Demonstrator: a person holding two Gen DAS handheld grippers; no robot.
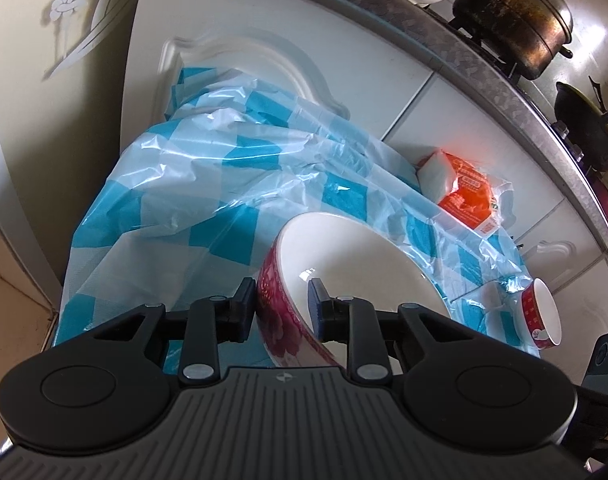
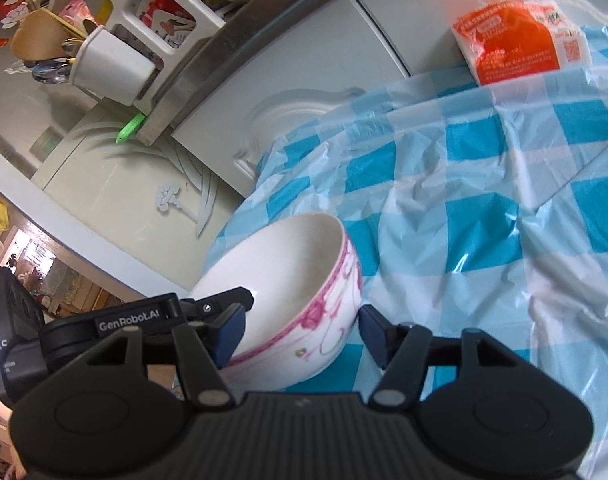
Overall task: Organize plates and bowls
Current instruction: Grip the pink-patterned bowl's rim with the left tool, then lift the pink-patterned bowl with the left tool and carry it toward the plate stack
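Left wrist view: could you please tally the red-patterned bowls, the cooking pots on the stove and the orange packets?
Red-patterned bowls: 2, the large bowl in the left gripper and the small bowl
Cooking pots: 2, the lidded pot and the dark wok
Orange packets: 1, the orange packet
Total: 5

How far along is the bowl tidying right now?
Nothing looks stacked yet. In hand: the left claw is shut on the rim of the dark red patterned bowl, and the right claw grips the white bowl with pink flowers. Left to do: the small red bowl on the checked cloth.
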